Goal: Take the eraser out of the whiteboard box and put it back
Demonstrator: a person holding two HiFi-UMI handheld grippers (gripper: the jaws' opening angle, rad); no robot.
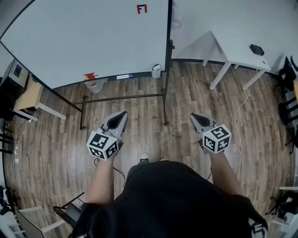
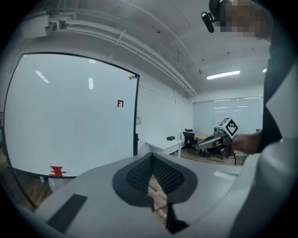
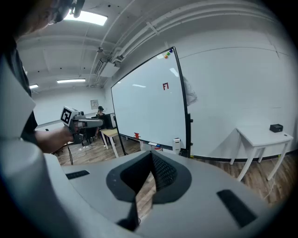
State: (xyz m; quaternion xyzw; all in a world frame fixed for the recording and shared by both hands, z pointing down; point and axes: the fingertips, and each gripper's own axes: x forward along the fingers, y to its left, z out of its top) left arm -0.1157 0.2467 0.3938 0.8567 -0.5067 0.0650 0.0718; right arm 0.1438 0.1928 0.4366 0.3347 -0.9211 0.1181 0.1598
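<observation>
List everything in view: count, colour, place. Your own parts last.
whiteboard: one, white, on a black stand, ahead
red thing: one, at the whiteboard's bottom edge
container: one, white, at the whiteboard's right lower corner
table: one, white, right
box: one, black, on the table
desk: one, wooden, left
floor: wooden planks
left gripper: one, grey, shut, empty
right gripper: one, grey, shut, empty

white whiteboard [image 1: 84,42] with a red mark [image 1: 142,9] — brown wood-plank floor [image 1: 139,121], white table [image 1: 237,46].
</observation>
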